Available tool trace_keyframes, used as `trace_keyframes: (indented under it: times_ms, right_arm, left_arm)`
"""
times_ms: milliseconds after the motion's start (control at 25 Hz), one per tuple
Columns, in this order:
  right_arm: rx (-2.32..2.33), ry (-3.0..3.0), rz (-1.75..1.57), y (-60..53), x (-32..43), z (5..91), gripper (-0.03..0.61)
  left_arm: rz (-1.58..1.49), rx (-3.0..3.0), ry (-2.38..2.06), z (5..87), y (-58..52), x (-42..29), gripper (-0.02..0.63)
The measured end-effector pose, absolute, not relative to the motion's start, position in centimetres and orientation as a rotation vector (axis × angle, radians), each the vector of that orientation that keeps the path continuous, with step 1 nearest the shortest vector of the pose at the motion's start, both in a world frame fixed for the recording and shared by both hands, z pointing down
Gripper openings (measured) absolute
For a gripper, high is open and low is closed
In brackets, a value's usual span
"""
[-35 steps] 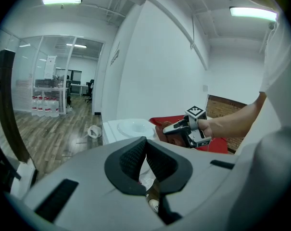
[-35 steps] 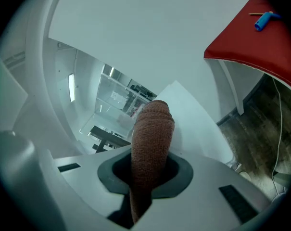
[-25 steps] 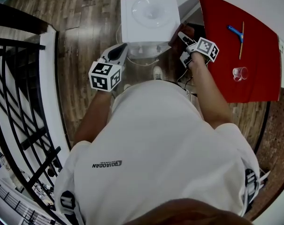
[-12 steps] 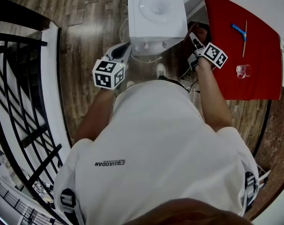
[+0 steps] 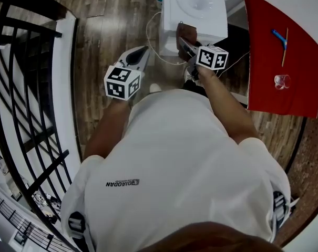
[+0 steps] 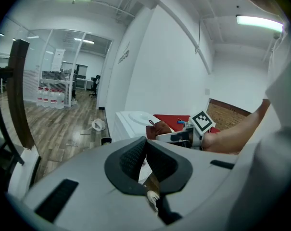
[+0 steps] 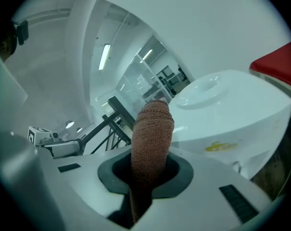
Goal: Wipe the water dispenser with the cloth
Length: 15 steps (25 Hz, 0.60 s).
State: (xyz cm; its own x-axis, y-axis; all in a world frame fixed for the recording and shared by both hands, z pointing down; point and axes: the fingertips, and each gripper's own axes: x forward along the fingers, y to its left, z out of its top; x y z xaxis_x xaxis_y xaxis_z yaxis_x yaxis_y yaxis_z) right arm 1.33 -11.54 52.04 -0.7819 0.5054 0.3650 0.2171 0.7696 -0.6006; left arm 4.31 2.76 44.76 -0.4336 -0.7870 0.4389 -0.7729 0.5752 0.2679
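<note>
Water dispenser [image 5: 201, 4] sits at the upper right of the head view, white top with a round dip in it, jammed in next to the red table [image 5: 274, 62]. What changed: half a second ago the right gripper [image 5: 186, 45] had the cloth [image 5: 185, 32] down the dispenser's right flank, in the gap by the table. Now it has swung round to the near edge of the top, so the brown wad sits right on that front lip. My guess is that the side is done and the wipe is moving on to the front or top. Can't swear the cloth is pressing on the plastic, though; it just overlaps it from above.

The left gripper [image 5: 143, 52] hasn't really budged. It's still off to the left over the wood floor, doing nothing.

The right gripper view gives you the grip itself: jaws clamped on the cloth, with a rolled end poking out ahead toward the dispenser, plus a yellowish mark on the dispenser's face that you can't see from overhead. The left gripper view shows its own jaws closed on nothing, and it catches the cloth meeting the dispenser side-on.
</note>
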Motion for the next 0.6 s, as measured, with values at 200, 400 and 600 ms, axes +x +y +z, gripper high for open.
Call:
trace_keyframes:
  times_ms: [200,400,600]
  right_arm:
    - [-0.679,-2.434,0.542,-5.7,0.0,54.0,0.051]
    - [-0.639,-2.398,0.387,-5.1,-0.5,56.6,0.051]
    - [-0.634,-2.376,0.325,-6.3,-0.6,57.4,0.051]
  left_arm:
    - [0.041,1.155,-2.36,44.1,7.7,5.1,-0.008]
    - [0.096,1.081,-2.366,44.5,10.4,7.0,-0.008]
    - [0.008,1.009,-2.368,45.2,10.7,7.3,-0.008]
